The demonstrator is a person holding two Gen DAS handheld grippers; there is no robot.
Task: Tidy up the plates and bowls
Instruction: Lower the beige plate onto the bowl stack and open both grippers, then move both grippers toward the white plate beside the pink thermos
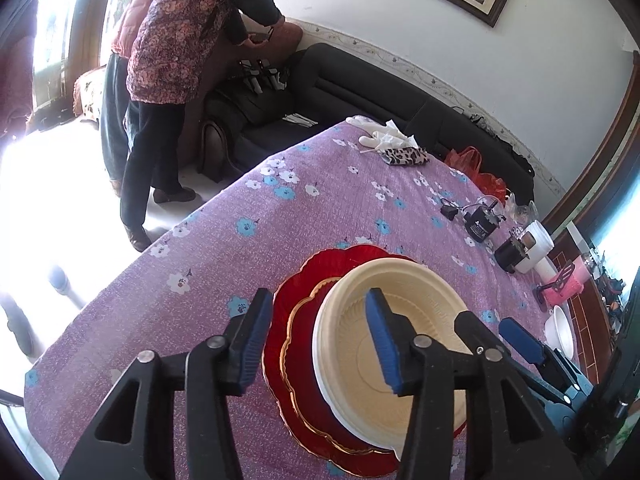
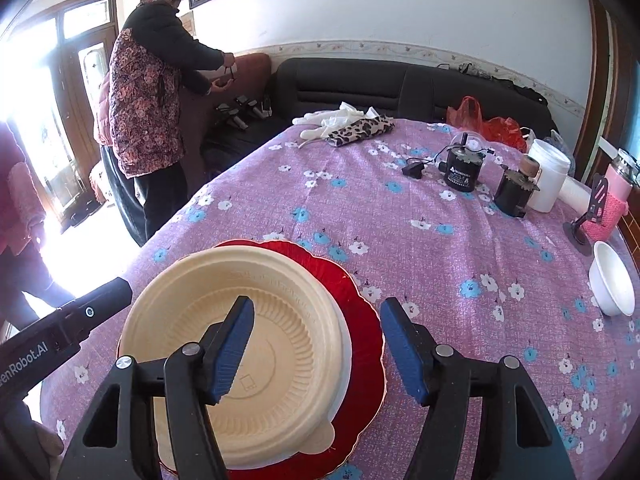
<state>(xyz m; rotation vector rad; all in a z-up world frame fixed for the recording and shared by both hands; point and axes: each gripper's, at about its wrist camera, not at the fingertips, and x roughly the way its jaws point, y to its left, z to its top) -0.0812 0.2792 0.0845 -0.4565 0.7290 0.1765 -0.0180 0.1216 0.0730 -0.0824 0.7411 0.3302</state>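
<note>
A cream plastic bowl [image 1: 404, 344] [image 2: 240, 352] sits on a white plate [image 1: 324, 364] [image 2: 346, 356], stacked on a red scalloped plate with a gold rim [image 1: 296, 336] [image 2: 362, 308], on the purple flowered tablecloth. My left gripper [image 1: 318, 340] is open, straddling the bowl's left rim, one finger inside the bowl. My right gripper [image 2: 318, 348] is open, straddling the bowl's right rim. Whether either touches the bowl I cannot tell. A small white bowl [image 2: 612, 284] [image 1: 560, 332] stands alone at the table's right edge.
Along the far right of the table [image 2: 400, 216] stand two small black motors [image 2: 460, 170], a white jar [image 2: 548, 174], a pink cup [image 2: 612, 208] and a phone stand. White gloves and a leopard pouch [image 2: 358, 130] lie at the far edge. A person [image 2: 148, 112] stands by the sofa.
</note>
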